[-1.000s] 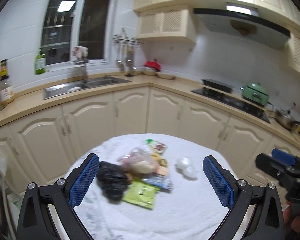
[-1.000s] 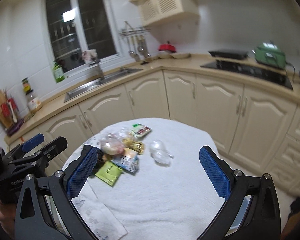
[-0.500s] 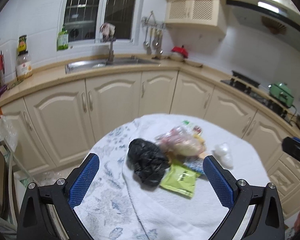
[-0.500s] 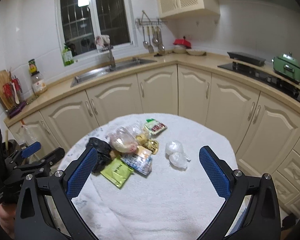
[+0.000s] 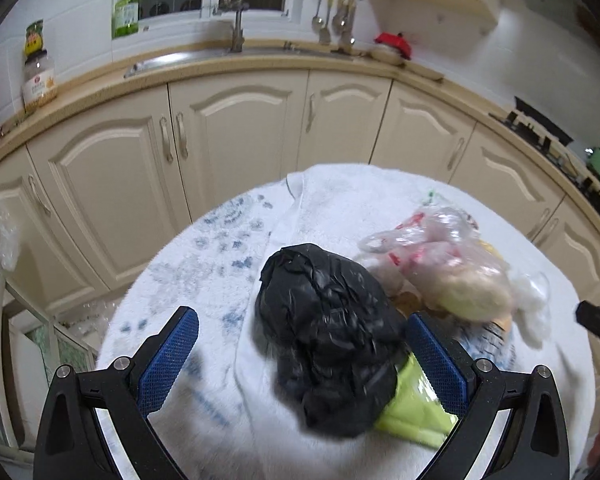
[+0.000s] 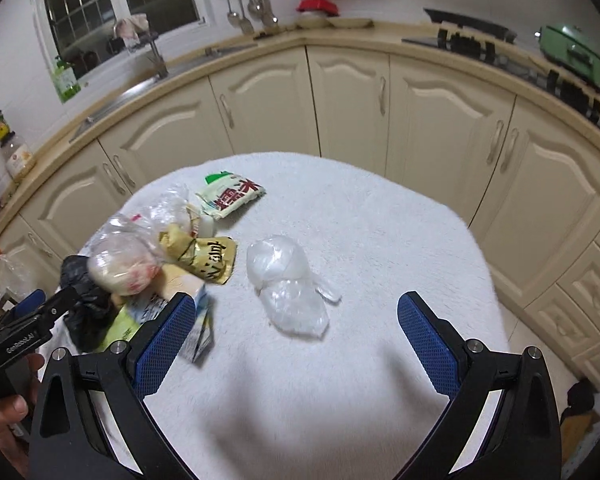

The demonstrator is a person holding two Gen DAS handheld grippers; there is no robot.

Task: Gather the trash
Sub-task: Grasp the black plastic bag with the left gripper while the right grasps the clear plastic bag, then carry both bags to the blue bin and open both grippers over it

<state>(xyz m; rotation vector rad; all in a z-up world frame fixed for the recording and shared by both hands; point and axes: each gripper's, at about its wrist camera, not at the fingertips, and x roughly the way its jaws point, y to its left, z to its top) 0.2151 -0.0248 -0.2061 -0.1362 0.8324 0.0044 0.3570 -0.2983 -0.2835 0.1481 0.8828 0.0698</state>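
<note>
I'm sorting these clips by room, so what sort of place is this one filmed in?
A home kitchen, most likely. A sink with a faucet is set in a curved counter over cream cabinets, ladles hang on a wall rail, and a stovetop sits to the right. Trash lies on a towel-covered round table.

Round table under a white towel [image 6: 380,240], black bag [image 5: 324,328] left, wrappers beside it, clear plastic bag [image 6: 288,284] centre, noodle packet [image 6: 230,194] far

The left gripper [image 5: 302,354] has dropped toward the black bag [image 5: 332,336], now between its jaws; the right gripper [image 6: 296,340] apparently neared the clear bag [image 6: 286,292] at 12 o'clock.
</note>
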